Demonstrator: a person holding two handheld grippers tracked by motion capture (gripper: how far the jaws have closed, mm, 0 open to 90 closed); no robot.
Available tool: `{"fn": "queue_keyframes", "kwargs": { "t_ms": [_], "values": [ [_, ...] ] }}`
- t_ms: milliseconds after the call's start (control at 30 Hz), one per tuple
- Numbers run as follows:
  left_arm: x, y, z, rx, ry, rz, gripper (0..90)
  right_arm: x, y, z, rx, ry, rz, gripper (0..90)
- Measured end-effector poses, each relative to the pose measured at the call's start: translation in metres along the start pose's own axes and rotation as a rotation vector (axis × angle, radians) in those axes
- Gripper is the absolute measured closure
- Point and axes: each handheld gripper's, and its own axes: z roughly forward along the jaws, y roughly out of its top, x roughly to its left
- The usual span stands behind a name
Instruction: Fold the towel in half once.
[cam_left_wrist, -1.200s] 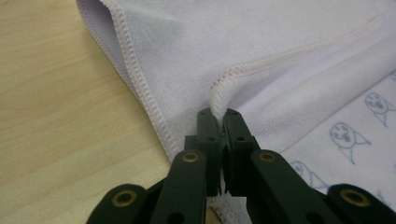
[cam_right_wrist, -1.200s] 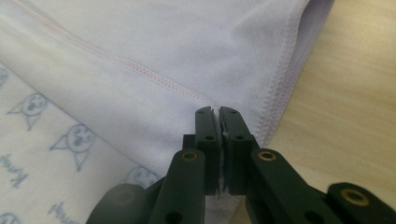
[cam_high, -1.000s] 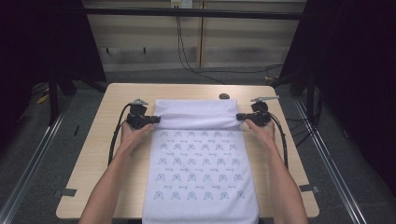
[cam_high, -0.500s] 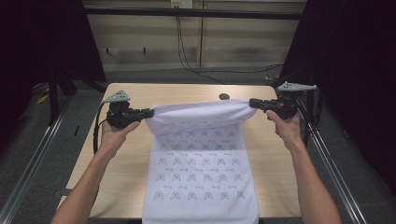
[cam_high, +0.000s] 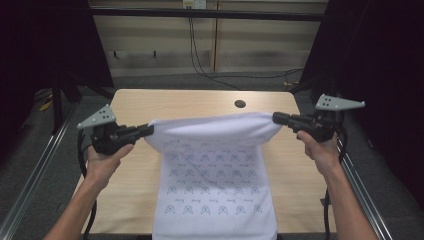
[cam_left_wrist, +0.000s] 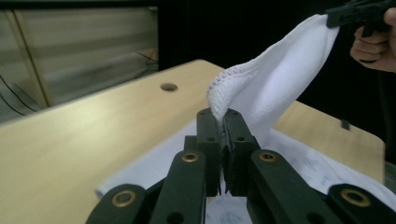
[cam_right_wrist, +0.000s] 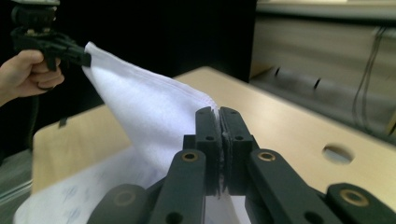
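Observation:
A white cloth (cam_high: 215, 170) printed with small blue figures lies down the middle of the wooden table (cam_high: 165, 102). Its far edge is lifted off the table and stretched between my two grippers. My left gripper (cam_high: 149, 130) is shut on the cloth's far left corner (cam_left_wrist: 219, 100). My right gripper (cam_high: 276, 118) is shut on the far right corner (cam_right_wrist: 212, 106). Both grippers hang in the air above the table, pointing inward at each other. The near end of the cloth still rests on the table and droops over its front edge.
A round hole (cam_high: 240, 104) sits in the tabletop near its far edge. Metal rails (cam_high: 35, 175) run along both sides of the table. Cables (cam_high: 200, 55) hang down the wall behind. Dark curtains stand at left and right.
Both grippers have risen and drawn toward the person, lifting the cloth's far edge off the table. The lifted edge now hangs in a taut band between them.

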Motion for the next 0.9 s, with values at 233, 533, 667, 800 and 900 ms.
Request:
{"fn": "queue_keyframes", "kwargs": {
  "t_ms": [233,533,667,800,900],
  "values": [
    [-0.024,-0.033,-0.012,0.025,-0.067,-0.019,87.1,0.031,-0.053,-0.017,0.110,0.006,0.045,87.3],
    [-0.052,-0.073,-0.007,0.093,-0.089,0.014,87.0,0.048,-0.085,-0.034,0.164,0.007,0.077,87.2],
    [-0.051,-0.103,-0.003,0.176,-0.106,-0.023,86.8,0.052,-0.126,-0.028,0.242,0.037,0.121,87.2],
    [-0.060,-0.116,-0.017,0.178,-0.151,-0.037,87.0,0.073,-0.139,-0.040,0.250,0.080,0.113,87.1],
    [-0.071,-0.116,-0.021,0.193,-0.177,-0.003,87.0,0.083,-0.136,-0.047,0.252,0.073,0.094,87.1]
  ]
}}
